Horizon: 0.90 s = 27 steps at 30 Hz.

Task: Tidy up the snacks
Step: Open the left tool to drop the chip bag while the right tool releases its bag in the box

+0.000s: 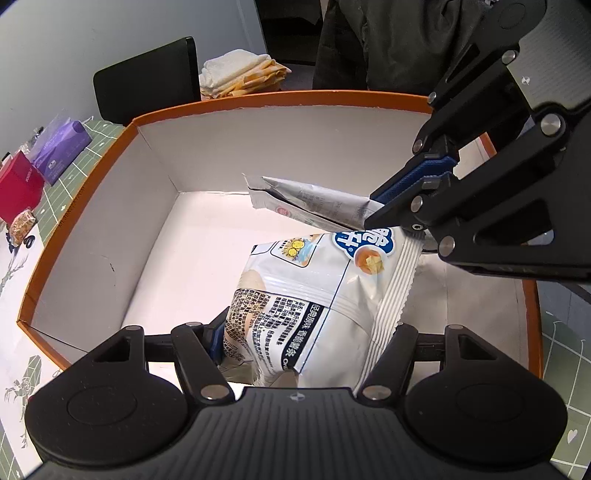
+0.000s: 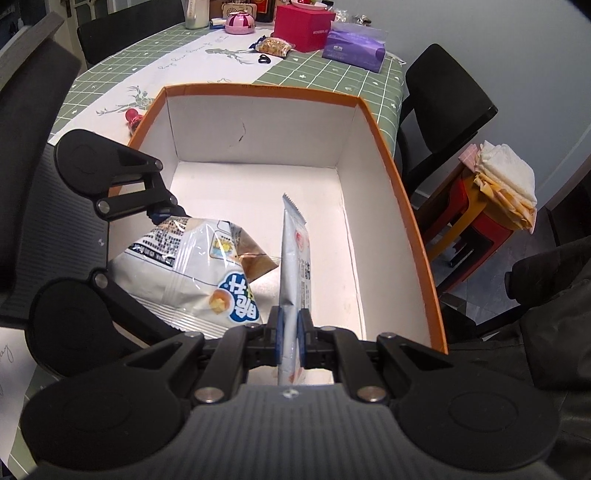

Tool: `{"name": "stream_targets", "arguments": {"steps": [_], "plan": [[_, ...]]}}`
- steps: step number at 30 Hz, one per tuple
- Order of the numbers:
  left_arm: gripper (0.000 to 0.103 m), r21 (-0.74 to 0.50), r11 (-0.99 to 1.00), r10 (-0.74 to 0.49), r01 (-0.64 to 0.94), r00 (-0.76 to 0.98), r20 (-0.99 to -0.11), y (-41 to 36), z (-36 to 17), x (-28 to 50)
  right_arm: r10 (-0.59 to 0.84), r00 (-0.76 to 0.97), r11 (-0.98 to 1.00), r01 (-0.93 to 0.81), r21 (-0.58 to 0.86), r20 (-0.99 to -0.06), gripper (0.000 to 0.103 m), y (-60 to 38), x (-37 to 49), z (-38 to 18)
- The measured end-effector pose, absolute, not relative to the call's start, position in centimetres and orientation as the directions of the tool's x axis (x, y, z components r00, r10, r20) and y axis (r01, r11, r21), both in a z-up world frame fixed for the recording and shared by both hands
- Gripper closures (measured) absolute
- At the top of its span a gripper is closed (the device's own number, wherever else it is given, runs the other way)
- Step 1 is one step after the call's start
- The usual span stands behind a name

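An orange-rimmed box with a white inside [image 1: 110, 229] [image 2: 399, 177] stands on the table. My left gripper [image 1: 306, 336] is shut on a puffy white chip bag [image 1: 306, 295] [image 2: 177, 266] and holds it inside the box. My right gripper [image 2: 290, 332] [image 1: 373, 210] is shut on a thin white snack packet [image 2: 293, 251] [image 1: 314, 199], held edge-up inside the box beside the chip bag. The two packs are close; I cannot tell whether they touch.
On the green checked tablecloth [image 2: 332, 77] beyond the box lie a red box [image 2: 303, 26], a purple tissue pack [image 2: 354, 46], a small wrapped snack [image 2: 273, 47] and a red candy [image 2: 132, 117]. Black chairs [image 2: 439, 99] and a stool with folded towels [image 2: 506, 184] stand around.
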State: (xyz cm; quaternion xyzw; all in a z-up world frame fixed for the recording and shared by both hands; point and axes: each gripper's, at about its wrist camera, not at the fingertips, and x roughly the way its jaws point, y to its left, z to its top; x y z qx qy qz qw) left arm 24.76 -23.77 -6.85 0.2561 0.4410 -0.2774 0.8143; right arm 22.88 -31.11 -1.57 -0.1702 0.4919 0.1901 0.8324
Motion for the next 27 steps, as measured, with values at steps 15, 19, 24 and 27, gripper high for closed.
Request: {"name": "stream_targets", "arguments": {"steps": [15,19,24,27], "plan": [[0.016,0.184,0.716,-0.214,0.674,0.462,-0.861,-23.5,-6.4,24.4,0.172,0.442,0.878,-0.473,-0.066,-0.881,0.097,-31.3,22.8,-1.3],[0.016,0.194,0.712,-0.214,0.675,0.471,-0.856,-23.4,-5.7,23.9,0.171,0.464,0.886,-0.458,-0.070,-0.869,0.097,-31.5,22.6,-0.7],[0.016,0.189,0.718,-0.241,0.670,0.494,-0.835,-22.8,-3.7,23.4,0.171,0.494,0.901,-0.429,-0.068,-0.853,0.097,-32.1,22.3,0.2],[0.016,0.192,0.725,-0.249,0.661,0.512,-0.822,-22.3,-2.6,23.1,0.169,0.511,0.909,-0.412,-0.067,-0.843,0.097,-32.3,22.2,0.7]]}}
